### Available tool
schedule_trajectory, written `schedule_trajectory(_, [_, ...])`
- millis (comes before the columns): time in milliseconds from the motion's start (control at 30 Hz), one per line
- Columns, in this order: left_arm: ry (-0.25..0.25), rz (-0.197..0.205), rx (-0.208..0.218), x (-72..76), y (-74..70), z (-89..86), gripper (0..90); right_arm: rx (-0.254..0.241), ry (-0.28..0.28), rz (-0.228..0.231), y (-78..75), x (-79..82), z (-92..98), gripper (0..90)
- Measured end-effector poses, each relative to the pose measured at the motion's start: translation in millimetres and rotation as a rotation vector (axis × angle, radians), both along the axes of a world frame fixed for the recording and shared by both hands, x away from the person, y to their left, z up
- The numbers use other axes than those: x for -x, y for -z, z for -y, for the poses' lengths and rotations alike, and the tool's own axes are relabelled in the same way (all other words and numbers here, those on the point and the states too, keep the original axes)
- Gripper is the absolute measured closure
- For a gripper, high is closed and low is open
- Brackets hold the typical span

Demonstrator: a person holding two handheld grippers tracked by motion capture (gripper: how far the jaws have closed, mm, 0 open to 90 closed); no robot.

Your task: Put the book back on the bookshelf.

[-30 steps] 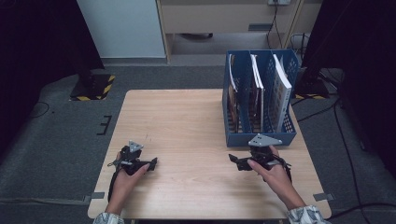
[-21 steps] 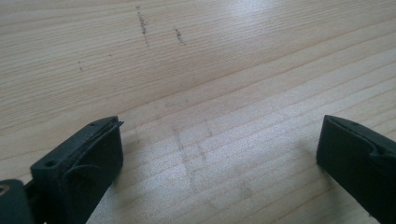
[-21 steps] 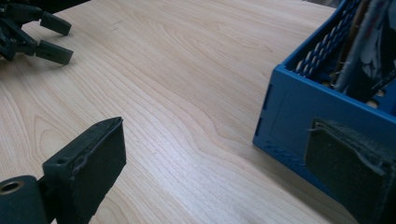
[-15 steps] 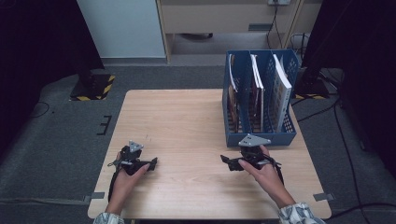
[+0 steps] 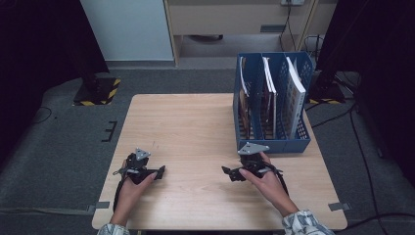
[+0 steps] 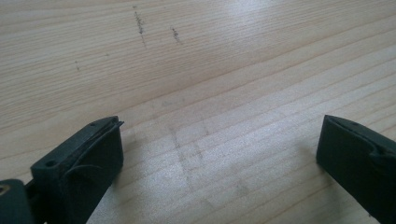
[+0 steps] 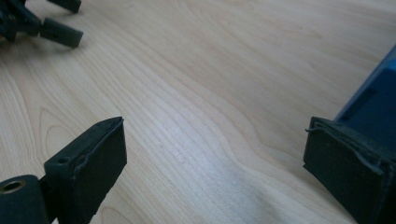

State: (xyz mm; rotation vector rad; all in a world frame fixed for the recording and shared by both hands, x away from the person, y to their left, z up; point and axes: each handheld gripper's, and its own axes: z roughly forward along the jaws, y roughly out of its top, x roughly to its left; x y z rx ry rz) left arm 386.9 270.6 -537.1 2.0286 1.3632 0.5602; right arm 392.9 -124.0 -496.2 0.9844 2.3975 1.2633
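My left claw (image 5: 155, 172) rests low on the tabletop (image 5: 195, 127) near its front left, jaws spread wide with nothing but bare wood grain between them, as the left gripper view shows. My right claw (image 5: 229, 172) sits on the tabletop toward the front right, pointing left across the wood, its jaws also wide apart and empty. Just behind my right hand (image 5: 266, 178) stands the blue file rack (image 5: 274, 144), upright at the right side of the tabletop, with several books or folders (image 5: 293, 93) standing in its compartments. In the right gripper view a blue corner of that rack shows beside one jaw, and my left claw lies farther off at the upper left.
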Motion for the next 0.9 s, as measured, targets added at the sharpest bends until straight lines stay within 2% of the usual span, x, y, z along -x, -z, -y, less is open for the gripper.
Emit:
schedule_trajectory(167, [0.000, 0.000, 0.000, 0.0, 0.0, 0.0, 0.0, 0.041, -0.025, -0.038, 9.5, -2.8, -8.7, 6.5])
schedule_trajectory(267, [0.000, 0.000, 0.000, -0.1, 0.0, 0.0, 0.0, 0.046, -0.036, -0.060, 13.0, -3.6, -12.6, 6.6])
schedule_trajectory(433, [0.000, 0.000, 0.000, -0.1, 0.0, 0.0, 0.0, 0.054, -0.043, -0.068, 17.0, -6.2, -17.0, 6.8])
schedule_trajectory(633, [0.001, 0.000, 0.000, -0.2, 0.0, 0.0, 0.0, 0.038, -0.010, -0.084, 21.7, -13.9, -19.3, 7.2])
schedule_trajectory(767, [0.002, 0.000, 0.000, -0.3, 0.0, 0.1, 0.0, 0.050, -0.006, -0.093, 24.4, -15.2, -19.1, 7.2])
schedule_trajectory(900, [0.002, 0.000, 0.000, -0.3, 0.0, 0.1, 0.0, 0.084, 0.008, -0.106, 30.2, -15.1, -20.7, 7.2])
